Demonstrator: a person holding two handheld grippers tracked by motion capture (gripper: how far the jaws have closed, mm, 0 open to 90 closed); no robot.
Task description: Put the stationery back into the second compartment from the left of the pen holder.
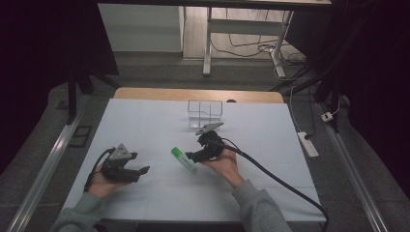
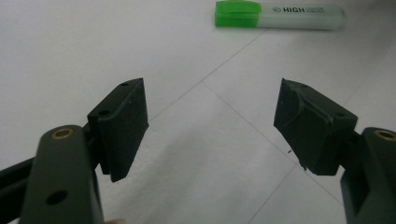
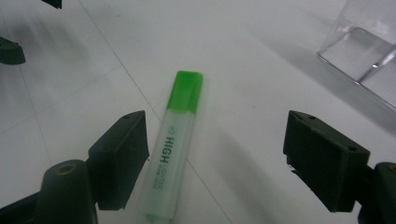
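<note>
A green-capped highlighter (image 1: 184, 159) lies flat on the white table, its pale barrel printed "HIGH". In the right gripper view the highlighter (image 3: 173, 149) lies between the wide-apart jaws, close to the left jaw, and neither pad presses on it. My right gripper (image 1: 192, 155) hovers at the marker's right side, open. My left gripper (image 1: 143, 170) rests at the table's left, open with nothing between its fingers; in its own view the highlighter (image 2: 280, 15) lies farther off, beyond the jaws.
A clear plastic box (image 1: 205, 114) stands at the back middle of the table, and its corner (image 3: 369, 51) shows at upper right in the right gripper view. The white table cover (image 1: 145, 121) has faint seams. A black cable (image 1: 280, 181) trails from the right gripper.
</note>
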